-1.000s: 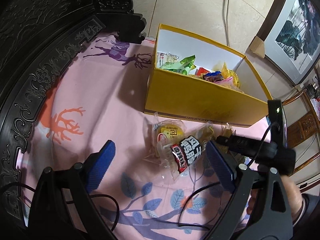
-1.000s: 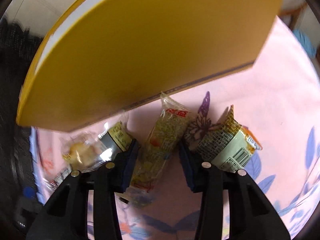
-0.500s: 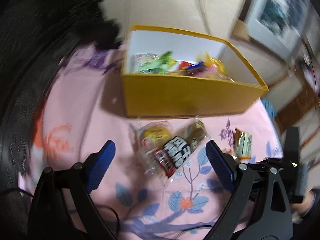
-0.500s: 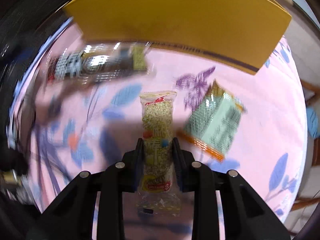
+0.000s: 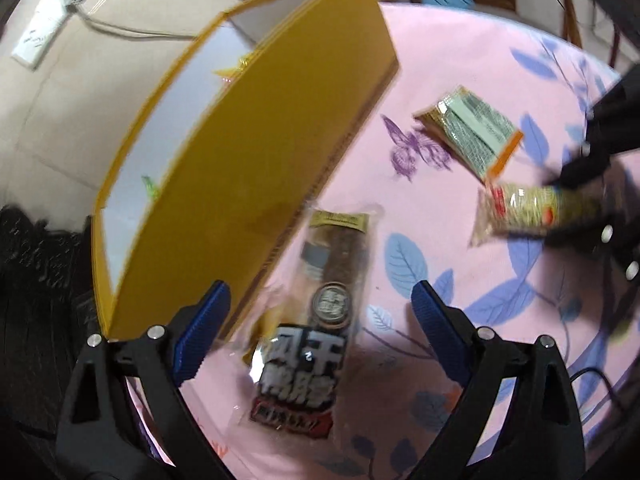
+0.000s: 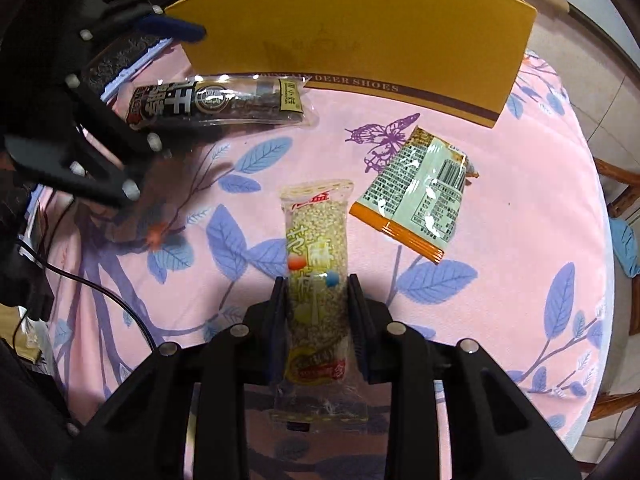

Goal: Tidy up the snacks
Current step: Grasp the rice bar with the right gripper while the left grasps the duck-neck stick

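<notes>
My right gripper (image 6: 316, 300) is shut on a long clear packet of sesame bar (image 6: 316, 264), held above the pink tablecloth; the packet also shows in the left wrist view (image 5: 524, 212). My left gripper (image 5: 320, 320) is open, its fingers either side of a long black snack packet (image 5: 316, 340) lying beside the yellow box (image 5: 248, 140). That black packet (image 6: 216, 102) and the left gripper (image 6: 132, 80) show at the upper left of the right wrist view. A green and orange packet (image 6: 420, 196) lies flat on the cloth, also in the left wrist view (image 5: 472, 136).
The yellow box (image 6: 360, 32) stands at the far side of the round table with a pink leaf-print cloth (image 6: 520, 280). A black cable (image 6: 100, 292) lies on the cloth at left. Wooden chairs (image 6: 624, 188) stand past the table's right edge.
My right gripper has closed on the sesame bar and lifted it back from the box. My left gripper has swung down and closer over the black packet, still open.
</notes>
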{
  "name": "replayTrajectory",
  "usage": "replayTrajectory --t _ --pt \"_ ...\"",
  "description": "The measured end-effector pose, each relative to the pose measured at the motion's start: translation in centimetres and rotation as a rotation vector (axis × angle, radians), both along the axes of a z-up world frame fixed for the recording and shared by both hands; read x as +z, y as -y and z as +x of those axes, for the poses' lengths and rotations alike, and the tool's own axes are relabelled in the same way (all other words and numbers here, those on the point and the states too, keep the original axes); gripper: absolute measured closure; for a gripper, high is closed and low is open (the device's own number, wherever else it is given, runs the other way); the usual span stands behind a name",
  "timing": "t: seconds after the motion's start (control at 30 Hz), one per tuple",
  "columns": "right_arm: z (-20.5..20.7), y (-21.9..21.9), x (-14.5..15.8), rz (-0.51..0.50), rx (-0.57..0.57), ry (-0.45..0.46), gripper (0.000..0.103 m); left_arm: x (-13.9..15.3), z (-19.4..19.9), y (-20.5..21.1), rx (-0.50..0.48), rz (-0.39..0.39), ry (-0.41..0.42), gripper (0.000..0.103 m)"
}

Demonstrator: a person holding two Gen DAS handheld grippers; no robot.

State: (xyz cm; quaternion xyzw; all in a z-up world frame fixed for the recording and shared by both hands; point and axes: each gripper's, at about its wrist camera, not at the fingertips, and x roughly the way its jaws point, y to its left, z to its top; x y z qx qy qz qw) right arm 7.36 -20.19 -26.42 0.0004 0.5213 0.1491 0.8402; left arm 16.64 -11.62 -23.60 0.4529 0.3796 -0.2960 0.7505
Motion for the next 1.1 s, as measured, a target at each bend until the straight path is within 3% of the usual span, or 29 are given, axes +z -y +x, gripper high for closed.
replayTrajectory --t 0.1,0.27,0.43,0.57,0.73,0.87,0.9,0.97,1.1 --pt "0.6 1.4 0.3 0.014 0.000 0.006 0.072 -1.4 0.6 0.2 -0.002 0.042 -0.032 0.009" --pt "0.0 2.6 0.6 0.027 0.006 0.023 0.072 -2.3 0.9 0.0 0.012 0.036 -0.102 0.013" --pt "0.1 2.4 0.2 0.025 0.008 0.030 0.070 -2.8 0.8 -0.3 0.027 0.012 -0.186 0.046" --pt "-0.2 2.0 0.2 0.008 0.012 0.038 0.070 -3.0 0.4 -0.4 0.055 0.009 -0.158 0.046" --pt "-0.4 1.3 0.3 -0.016 0.016 0.034 0.070 -3.4 0.8 -0.1 0.098 0.030 -0.095 0.025" --pt "-0.4 0.5 0.2 -0.043 0.036 0.035 0.065 -3.7 1.2 0.7 0.102 0.042 -0.068 0.024" --pt "-0.4 0.4 0.1 -0.043 0.038 0.035 0.063 -3.7 1.1 0.7 0.098 0.042 -0.066 0.026" --pt "-0.4 0.1 0.1 -0.050 0.044 0.037 0.060 -2.9 0.7 2.1 0.092 0.013 -0.112 0.046" --pt "-0.4 0.0 0.2 -0.054 0.051 0.034 0.058 -2.7 1.6 1.6 0.176 -0.079 -0.190 0.048"
